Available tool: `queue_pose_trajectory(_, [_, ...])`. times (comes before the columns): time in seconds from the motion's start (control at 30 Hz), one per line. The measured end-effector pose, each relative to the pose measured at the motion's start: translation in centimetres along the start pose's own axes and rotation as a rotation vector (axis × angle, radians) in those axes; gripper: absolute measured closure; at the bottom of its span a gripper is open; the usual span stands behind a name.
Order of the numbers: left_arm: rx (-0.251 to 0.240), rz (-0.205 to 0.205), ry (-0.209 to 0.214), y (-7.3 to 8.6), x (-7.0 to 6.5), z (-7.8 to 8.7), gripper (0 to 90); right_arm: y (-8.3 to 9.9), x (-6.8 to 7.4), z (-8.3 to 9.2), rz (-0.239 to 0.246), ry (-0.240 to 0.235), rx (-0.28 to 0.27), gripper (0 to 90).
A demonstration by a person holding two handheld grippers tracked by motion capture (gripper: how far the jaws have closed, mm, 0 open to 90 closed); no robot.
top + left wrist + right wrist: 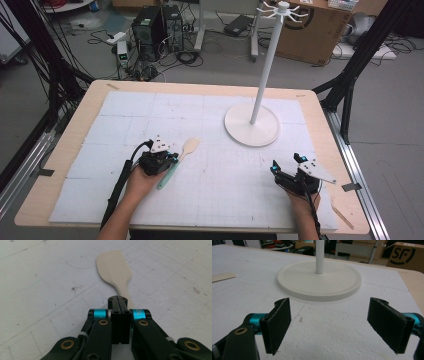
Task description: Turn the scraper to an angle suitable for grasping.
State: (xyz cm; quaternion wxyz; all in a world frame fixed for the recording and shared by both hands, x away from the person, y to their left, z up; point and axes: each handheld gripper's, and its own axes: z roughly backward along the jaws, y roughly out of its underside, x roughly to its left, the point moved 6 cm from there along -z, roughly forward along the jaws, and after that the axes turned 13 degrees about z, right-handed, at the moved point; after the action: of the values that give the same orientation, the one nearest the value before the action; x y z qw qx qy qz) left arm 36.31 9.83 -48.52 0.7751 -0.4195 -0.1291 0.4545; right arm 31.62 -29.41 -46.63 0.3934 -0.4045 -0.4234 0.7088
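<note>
Fingers (113,307) of left gripper (119,301) are pressed together over the spatula (113,267) neck; whether they pinch it or just sit above it isn't clear. Right gripper (329,325) has its jaws spread wide, nothing between, bare white foam mat (215,145) ahead up to the round stand base (319,281). Spatula lies flat left of centre on the mat: pale wooden blade, teal handle (167,177) partly hidden under the gripper. Stand pole (267,65) is smooth and white.

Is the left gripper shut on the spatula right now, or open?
Shut on it: the left gripper has its jaws pressed together over the spatula, whose neck runs in under them.
</note>
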Motion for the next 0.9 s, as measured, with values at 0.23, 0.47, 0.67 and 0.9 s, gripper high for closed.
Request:
queue_pose_trajectory(0.23, [0.002, -0.035, 0.027, 0.1, -0.4, 0.0, 90.0, 0.0, 0.0, 0.0, 0.004, -0.001, 0.0, 18.5])
queue_pose_trajectory(0.47, [0.003, -0.083, 0.052, 0.2, -1.1, 0.0, 90.0, 0.0, 0.0, 0.0, 0.012, 0.0, 0.001, 18.6])
queue_pose_trajectory(0.67, [0.02, -0.119, 0.083, 0.4, -2.2, -0.2, 90.0, 0.0, 0.0, 0.0, 0.008, -0.001, 0.001, 18.6])
queue_pose_trajectory(0.9, [-0.016, -0.069, 0.045, -0.1, -2.1, -0.4, 90.0, 0.0, 0.1, 0.0, 0.007, -0.002, 0.004, 18.6])
